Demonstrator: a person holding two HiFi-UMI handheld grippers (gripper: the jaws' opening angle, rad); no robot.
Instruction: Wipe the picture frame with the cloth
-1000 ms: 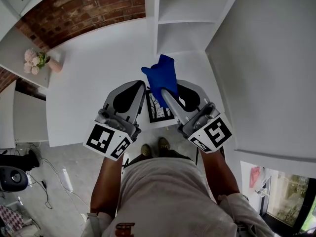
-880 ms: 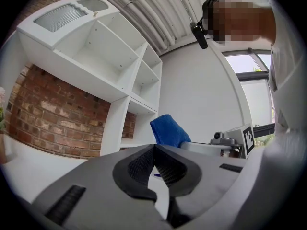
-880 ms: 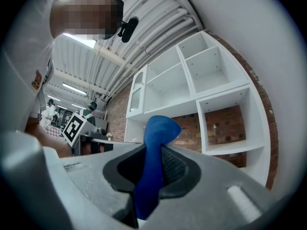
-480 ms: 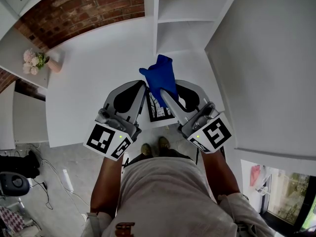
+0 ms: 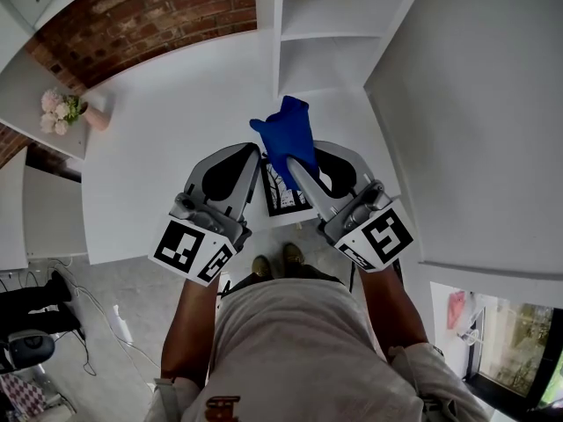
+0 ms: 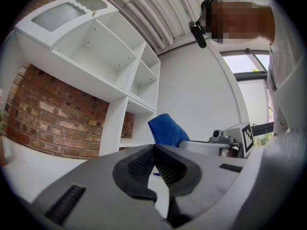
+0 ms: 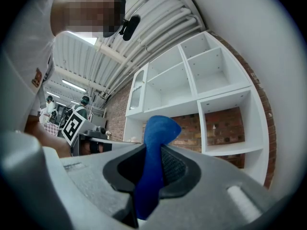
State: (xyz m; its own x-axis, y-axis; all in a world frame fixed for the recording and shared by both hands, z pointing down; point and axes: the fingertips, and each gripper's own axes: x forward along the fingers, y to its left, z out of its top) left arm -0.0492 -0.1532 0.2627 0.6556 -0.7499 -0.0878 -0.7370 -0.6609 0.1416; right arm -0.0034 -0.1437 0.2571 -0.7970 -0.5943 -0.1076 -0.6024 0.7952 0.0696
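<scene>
Head view looks steeply down on a white tabletop [image 5: 149,156], where the small black-edged picture frame with a white mount and a black-and-white print [image 5: 283,197] shows in the gap between the two hand-held grippers, close to the table's near edge and partly covered by them. It sits lower in the picture than both sets of jaw tips, back alongside the gripper bodies rather than out in front of them, and whether either gripper touches it cannot be told. The right gripper [image 5: 296,160] has its jaws closed tight on the bright blue terry cloth [image 5: 285,137]. In the right gripper view the cloth runs up through the jaws, pinched between the ribbed black pads, and its free end stands above the tips as a rounded flap. From above, that free end lies just beyond the top of the frame. The left gripper [image 6: 153,150] has its jaws fully together, tips meeting, with nothing held between them. Its own view shows only the blue cloth and the right gripper beyond the tips. Farther off stand a white open shelf unit [image 5: 324,35], a red brick wall [image 5: 149,14] and a small bunch of pink flowers [image 5: 62,110] on a side ledge.
</scene>
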